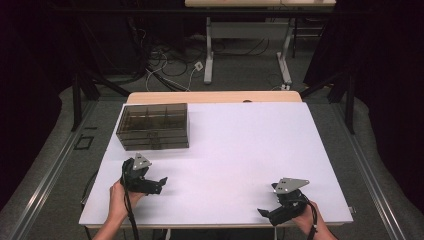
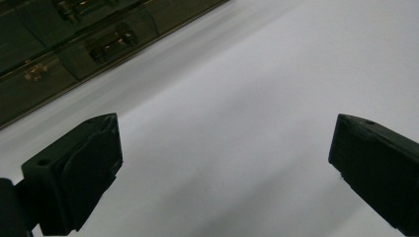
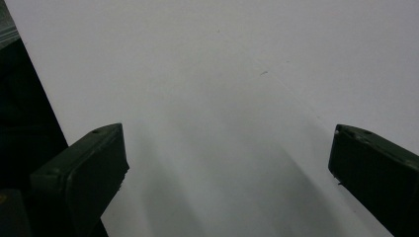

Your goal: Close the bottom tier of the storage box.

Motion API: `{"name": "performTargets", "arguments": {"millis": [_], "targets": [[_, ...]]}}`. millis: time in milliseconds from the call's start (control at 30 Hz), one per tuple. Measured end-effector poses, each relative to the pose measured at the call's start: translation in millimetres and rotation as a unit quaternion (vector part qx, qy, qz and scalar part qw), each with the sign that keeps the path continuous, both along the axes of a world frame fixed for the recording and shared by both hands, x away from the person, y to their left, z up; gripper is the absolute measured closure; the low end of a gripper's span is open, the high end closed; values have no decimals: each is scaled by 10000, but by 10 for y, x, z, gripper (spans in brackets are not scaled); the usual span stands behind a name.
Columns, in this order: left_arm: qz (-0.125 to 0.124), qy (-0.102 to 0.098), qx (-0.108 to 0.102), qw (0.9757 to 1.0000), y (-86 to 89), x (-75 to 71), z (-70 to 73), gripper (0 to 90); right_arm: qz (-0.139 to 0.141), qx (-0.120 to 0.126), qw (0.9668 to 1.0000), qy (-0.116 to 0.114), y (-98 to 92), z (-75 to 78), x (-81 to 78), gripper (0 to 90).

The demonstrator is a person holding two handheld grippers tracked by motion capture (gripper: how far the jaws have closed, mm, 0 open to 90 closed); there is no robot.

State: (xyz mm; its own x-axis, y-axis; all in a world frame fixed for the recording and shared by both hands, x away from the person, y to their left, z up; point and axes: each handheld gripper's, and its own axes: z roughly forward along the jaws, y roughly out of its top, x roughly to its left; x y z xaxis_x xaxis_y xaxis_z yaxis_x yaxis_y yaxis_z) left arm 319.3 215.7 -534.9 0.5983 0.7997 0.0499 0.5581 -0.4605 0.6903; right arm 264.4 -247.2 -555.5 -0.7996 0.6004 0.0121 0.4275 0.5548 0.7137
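Apparently no grasp is yet begun: the box (image 1: 153,127) is judged the target, ahead of the left gripper (image 1: 161,183) and near it, untouched. A forward reach toward its drawers would be needed next. Both jaws are spread wide and nothing is held; the right gripper (image 1: 263,212) is kept well apart over the bare table (image 1: 240,150)

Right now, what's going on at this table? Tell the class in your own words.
A person stands at a white table with a gripper in each hand. The left gripper rests near the front left, just in front of a dark see-through compartment box at the back left. The right gripper sits near the front right corner, far from the box. Both grippers are open and hold nothing. The box is untouched, so the work has not really begun.
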Motion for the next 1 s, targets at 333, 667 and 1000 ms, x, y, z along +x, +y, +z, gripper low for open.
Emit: {"name": "performTargets", "arguments": {"millis": [333, 667, 1000], "targets": [[-165, -48, -24, 9998, -47, -196, 10, 0, -17, 16, 10000, -8, 3, -4, -1, 9], [-370, -58, 62, 9993, -108, -325, -23, 0, -30, 22, 10000, 6, 4, -7, -2, 9], [-500, -50, 16, 9987, -136, -471, -66, 0, -12, 3, 10000, 4, 3, -15, 3, 9]]}}
